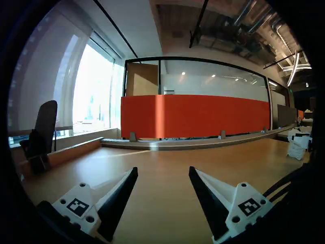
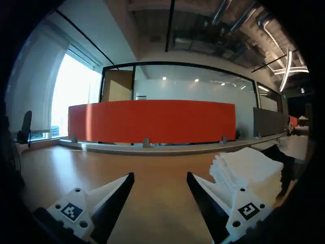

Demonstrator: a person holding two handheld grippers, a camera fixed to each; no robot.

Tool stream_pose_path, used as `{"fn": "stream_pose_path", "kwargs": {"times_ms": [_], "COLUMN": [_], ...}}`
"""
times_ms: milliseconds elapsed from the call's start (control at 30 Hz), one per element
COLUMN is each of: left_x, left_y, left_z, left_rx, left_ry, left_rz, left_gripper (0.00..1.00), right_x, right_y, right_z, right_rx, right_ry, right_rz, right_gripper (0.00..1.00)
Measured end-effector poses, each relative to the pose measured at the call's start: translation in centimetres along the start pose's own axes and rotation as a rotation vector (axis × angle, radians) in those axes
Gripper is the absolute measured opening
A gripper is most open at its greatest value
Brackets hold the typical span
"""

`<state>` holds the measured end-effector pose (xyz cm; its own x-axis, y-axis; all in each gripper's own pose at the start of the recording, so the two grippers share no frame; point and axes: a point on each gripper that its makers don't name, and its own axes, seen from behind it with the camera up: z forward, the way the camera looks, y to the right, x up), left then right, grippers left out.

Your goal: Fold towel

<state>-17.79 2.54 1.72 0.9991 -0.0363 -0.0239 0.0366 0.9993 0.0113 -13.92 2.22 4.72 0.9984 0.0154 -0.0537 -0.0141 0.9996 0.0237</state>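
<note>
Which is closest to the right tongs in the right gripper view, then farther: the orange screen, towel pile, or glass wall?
1. Towel pile, close on the right.
2. Orange screen, ahead across the table.
3. Glass wall, behind the screen.

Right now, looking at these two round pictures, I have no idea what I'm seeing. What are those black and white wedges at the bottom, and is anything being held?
There is no robot: a person holds a two-finger tool in each hand, with a camera riding on each. One picture looks forward from the left gripper, the other from the right gripper. The wedges are each tool's own jaws, standing apart with nothing between them, so nothing is held. Under them is a wooden table. In the right gripper view a stack of folded white towels sits on it, just right of the jaws. An orange partition runs along the far edge.
</note>
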Motion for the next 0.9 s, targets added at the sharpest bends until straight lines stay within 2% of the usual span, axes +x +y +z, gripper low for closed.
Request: {"fn": "stream_pose_path", "kwargs": {"times_ms": [900], "left_x": [0.23], "left_y": [-0.07], "left_z": [-0.10], "left_rx": [0.000], "left_ry": [-0.002], "left_rz": [-0.002], "left_gripper": [0.93], "right_x": [0.09], "right_y": [0.01], "right_z": [0.02], "right_rx": [0.000], "right_ry": [0.000], "right_rz": [0.000], "right_gripper": [1.00]}}
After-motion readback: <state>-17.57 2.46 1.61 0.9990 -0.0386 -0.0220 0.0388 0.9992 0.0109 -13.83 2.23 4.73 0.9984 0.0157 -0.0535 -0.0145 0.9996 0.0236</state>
